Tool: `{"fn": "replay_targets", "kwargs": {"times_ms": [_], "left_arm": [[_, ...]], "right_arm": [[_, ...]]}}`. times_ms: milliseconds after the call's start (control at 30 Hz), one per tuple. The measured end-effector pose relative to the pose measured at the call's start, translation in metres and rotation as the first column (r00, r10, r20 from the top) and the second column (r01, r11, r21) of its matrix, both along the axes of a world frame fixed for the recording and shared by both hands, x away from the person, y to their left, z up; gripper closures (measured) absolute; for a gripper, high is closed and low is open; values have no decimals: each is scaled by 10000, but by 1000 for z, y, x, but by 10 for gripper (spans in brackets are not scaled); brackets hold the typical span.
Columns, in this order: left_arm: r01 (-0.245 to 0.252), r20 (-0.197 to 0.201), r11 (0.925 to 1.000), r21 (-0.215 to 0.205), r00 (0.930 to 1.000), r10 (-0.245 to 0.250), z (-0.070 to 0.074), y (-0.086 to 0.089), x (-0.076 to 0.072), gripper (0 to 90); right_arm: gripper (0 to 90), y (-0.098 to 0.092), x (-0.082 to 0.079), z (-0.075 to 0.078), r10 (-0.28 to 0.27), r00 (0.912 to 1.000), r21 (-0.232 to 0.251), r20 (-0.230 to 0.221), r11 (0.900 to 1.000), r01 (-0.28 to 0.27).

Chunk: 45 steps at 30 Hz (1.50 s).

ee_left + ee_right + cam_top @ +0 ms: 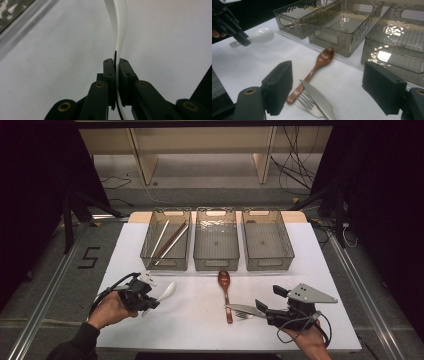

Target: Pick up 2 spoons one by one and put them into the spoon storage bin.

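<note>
A white ceramic spoon hangs just above the white table at the front left, its bowl pointing toward the bins. My left gripper is shut on its handle; in the left gripper view the jaws pinch the thin white handle. My right gripper stands open at the front right with nothing between its jaws. In front of it lie a brown wooden spoon, a metal knife and a fork, the knife across the fork. The white spoon and the left gripper appear far left.
Three clear grey bins stand in a row at the back of the table: the left bin holds chopsticks, while the middle bin and right bin look bare. The wooden spoon lies mid-table.
</note>
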<state>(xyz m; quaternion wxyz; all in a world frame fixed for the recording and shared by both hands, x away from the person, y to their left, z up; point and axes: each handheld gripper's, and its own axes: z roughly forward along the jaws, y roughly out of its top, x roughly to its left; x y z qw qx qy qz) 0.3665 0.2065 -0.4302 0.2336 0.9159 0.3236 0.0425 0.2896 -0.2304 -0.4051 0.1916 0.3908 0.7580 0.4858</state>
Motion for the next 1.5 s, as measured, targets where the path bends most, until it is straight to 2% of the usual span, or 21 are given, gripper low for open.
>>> {"fn": "replay_targets", "kwargs": {"times_ms": [67,167,300,567,667,833,967,1133,1233,1333,1500], "left_arm": [[-194,36,9992,-360,9998,196,3,0,1,849],[-368,129,9971,-668,9992,377,8,-2,3,849],[-488,242,9910,-1247,9983,523,16,-7,8,849],[-332,815,9900,-1374,9957,447,30,-26,28,848],[-394,785,9874,-1530,9956,519,31,-31,38,848],[-446,953,9822,-1826,9935,628,39,-42,53,848],[-596,1057,9808,-1857,9912,803,42,-50,69,848],[-760,1152,9727,-2192,9880,1031,46,-60,85,848],[-819,1241,9714,-2231,9860,1116,47,-65,93,847],[-722,1289,9739,-2151,9864,1016,48,-71,99,847],[-814,1396,9719,-2208,9836,1141,52,-80,110,847]], "right_arm": [[254,0,0,0,-13,10000,1,-13,10000,13],[254,0,0,0,-23,10000,-1,-9,10000,23],[254,0,1,-1,-3,10000,-24,-55,10000,3],[254,0,1,-1,-30,10000,-3,-83,10000,30],[254,0,1,-2,-53,9999,3,-89,10000,53],[254,-1,1,-2,-37,10000,44,-88,10000,37],[254,0,1,-1,2,10000,32,-53,10000,-1],[254,-1,1,-1,-14,10000,29,-72,10000,14],[254,0,1,-1,-1,10000,26,-75,10000,1],[253,-1,1,-1,7,10000,72,-73,10000,-6],[254,-1,1,-1,18,10000,81,-72,10000,-18]]}}
